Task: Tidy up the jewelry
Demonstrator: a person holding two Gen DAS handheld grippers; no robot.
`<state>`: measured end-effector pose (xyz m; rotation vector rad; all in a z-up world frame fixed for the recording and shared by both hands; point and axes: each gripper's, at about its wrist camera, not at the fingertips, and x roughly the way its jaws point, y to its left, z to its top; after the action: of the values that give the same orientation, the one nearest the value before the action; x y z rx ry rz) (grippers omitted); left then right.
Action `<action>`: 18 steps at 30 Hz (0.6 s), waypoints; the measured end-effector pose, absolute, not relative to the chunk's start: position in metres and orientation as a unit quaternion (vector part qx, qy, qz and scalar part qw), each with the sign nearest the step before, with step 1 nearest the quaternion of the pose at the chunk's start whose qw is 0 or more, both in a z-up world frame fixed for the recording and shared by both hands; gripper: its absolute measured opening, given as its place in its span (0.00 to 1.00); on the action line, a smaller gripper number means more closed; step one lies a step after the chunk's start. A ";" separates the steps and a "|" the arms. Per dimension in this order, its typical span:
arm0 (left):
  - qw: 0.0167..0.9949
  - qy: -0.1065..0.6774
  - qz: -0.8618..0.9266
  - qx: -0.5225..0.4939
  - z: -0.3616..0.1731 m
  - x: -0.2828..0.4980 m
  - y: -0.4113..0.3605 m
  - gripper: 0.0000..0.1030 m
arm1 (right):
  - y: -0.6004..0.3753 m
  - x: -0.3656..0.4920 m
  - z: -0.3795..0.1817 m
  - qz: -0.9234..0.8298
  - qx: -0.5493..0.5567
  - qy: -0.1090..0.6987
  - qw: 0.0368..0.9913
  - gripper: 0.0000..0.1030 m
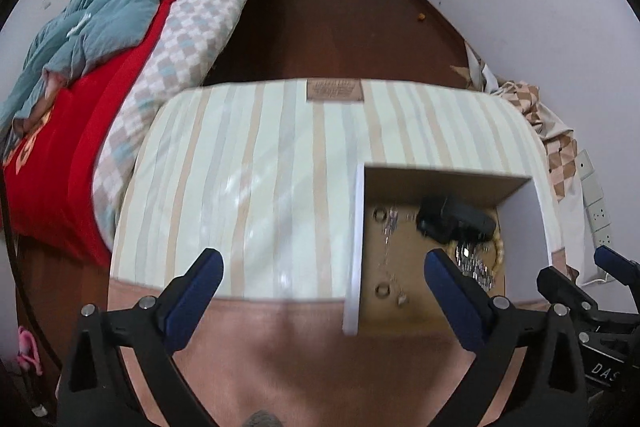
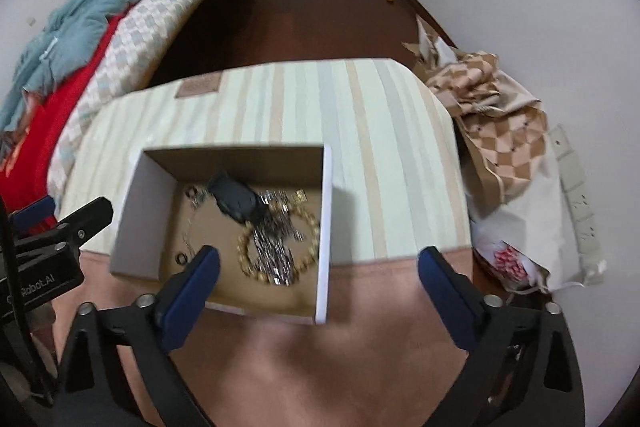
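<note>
The left gripper (image 1: pixel 324 267) and the right gripper (image 2: pixel 318 263) both have fingers wide apart and hold nothing. The cardboard box (image 2: pixel 132 195) stands on the striped table (image 2: pixel 384 155), near its near edge. Inside lie a gold bead bracelet (image 2: pixel 312 239), a silver chain (image 2: pixel 272 251) and a black object (image 2: pixel 236 197).

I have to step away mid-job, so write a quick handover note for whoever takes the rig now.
Left claw: open, empty, held above the striped table cover.
Right claw: open, empty, held over the near edge of the open cardboard box.
In the box: gold bead bracelet, silver chain pile, black oblong case and small rings, all loose together.
Done: nothing visibly sorted; no jewelry outside the box.
Left: probably separate the tangled bracelet and chain, then arrange the pieces.
</note>
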<state>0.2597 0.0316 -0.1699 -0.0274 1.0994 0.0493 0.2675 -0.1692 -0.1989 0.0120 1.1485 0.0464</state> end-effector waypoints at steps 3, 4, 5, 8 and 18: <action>0.853 0.521 0.030 -0.013 -0.166 0.247 0.032 1.00 | -0.168 0.254 -0.195 0.014 0.005 0.544 0.839 0.99; 0.854 0.519 0.031 -0.014 -0.161 0.240 0.032 1.00 | -0.168 0.249 -0.192 0.011 0.005 0.542 0.840 0.99; 0.856 0.516 0.033 -0.015 -0.157 0.235 0.032 1.00 | -0.169 0.243 -0.187 0.009 0.006 0.540 0.841 0.99; 0.860 0.509 0.033 -0.017 -0.142 0.217 0.032 1.00 | -0.169 0.227 -0.172 0.006 0.005 0.532 0.846 0.99; 0.883 0.469 0.027 -0.010 -0.070 0.133 0.022 1.00 | -0.171 0.142 -0.091 0.007 0.000 0.485 0.874 0.99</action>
<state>0.1326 0.0224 -0.0703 -0.0212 0.9761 0.0564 0.1418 -0.1713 -0.0912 0.0004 1.0135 0.0141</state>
